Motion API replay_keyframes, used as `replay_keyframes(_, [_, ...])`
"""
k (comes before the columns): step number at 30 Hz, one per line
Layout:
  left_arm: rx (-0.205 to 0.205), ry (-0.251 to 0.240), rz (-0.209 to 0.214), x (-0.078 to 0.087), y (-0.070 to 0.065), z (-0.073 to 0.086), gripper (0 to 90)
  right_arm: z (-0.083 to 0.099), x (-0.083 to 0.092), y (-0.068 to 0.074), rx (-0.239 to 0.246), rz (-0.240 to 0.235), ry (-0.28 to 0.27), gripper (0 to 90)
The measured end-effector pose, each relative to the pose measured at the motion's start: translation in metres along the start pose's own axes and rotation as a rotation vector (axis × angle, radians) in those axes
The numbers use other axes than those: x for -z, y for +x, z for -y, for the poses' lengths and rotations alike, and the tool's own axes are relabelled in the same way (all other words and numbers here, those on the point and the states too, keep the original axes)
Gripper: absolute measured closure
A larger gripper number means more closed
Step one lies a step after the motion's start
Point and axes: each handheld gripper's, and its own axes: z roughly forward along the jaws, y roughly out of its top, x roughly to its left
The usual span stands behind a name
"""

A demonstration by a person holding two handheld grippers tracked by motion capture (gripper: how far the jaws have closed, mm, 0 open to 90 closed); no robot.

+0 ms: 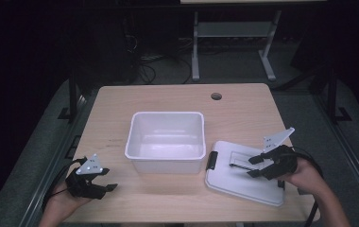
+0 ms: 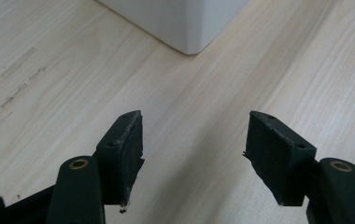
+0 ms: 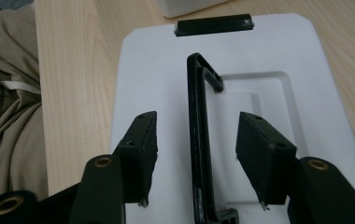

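My right gripper hovers over the white lid, which lies flat on the table beside the open white bin; its spread jaws straddle the raised black handle, untouched. I should close squarely mid-bar. My left gripper rests spread, empty.

The tub stands near the middle of the table, and the lid lies flat just right of it, toward the near edge, with its latch on the side facing the tub. The handle stands up from the lid, between the jaws of the right tongs, which hover over the lid's right part. The left tongs hang over bare table at the near left corner, left of the tub and apart from it.
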Motion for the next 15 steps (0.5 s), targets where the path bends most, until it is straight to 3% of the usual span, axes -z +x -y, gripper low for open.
replay_keyframes(10, [0.004,-0.021,-0.001,-0.007,-0.005,0.009,36.4,-0.001,-0.005,0.001,0.014,0.017,0.02,53.0])
replay_keyframes(15, [0.01,-0.024,-0.003,-0.009,-0.006,0.013,36.4,-0.003,-0.007,0.002,0.02,0.02,0.027,60.7])
